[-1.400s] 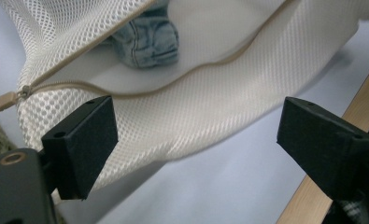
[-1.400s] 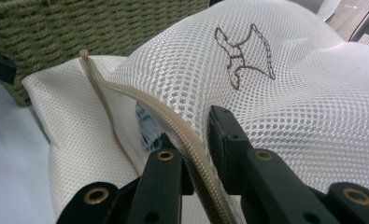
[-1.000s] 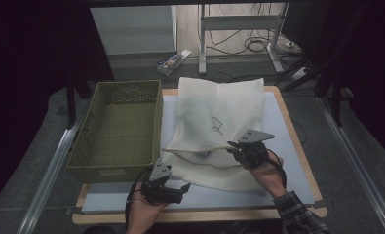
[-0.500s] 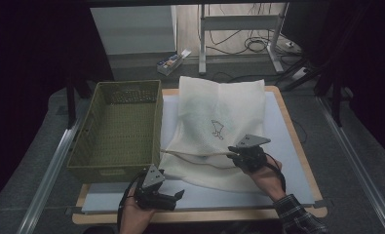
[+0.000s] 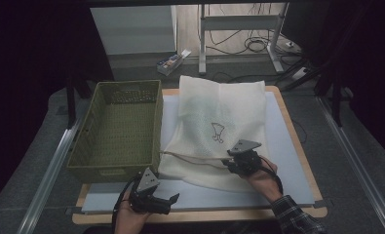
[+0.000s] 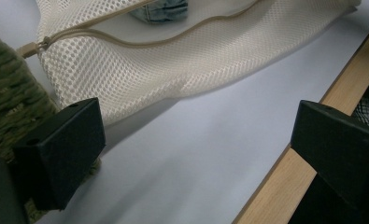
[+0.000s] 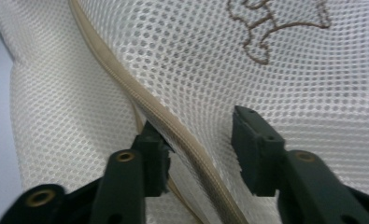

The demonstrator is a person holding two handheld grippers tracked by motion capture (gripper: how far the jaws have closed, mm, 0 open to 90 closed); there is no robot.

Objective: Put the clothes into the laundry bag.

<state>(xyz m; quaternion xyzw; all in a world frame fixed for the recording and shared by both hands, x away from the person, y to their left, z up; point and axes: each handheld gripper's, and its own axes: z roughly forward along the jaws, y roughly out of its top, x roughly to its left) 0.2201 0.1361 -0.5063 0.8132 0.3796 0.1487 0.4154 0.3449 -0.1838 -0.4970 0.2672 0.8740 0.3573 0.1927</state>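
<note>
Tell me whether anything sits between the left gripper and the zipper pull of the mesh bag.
Nothing visible does. The left gripper hangs open over bare white mat; the zipper pull lies ahead beside the green basket, at the corner of the mesh bag.

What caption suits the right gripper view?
Right tool, jaws parted, straddling the mesh bag's beige zipper.

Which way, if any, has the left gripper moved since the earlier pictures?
Yes. In the high view the left gripper has drawn back from the mesh bag toward the table's near edge, its jaws wide open.
</note>
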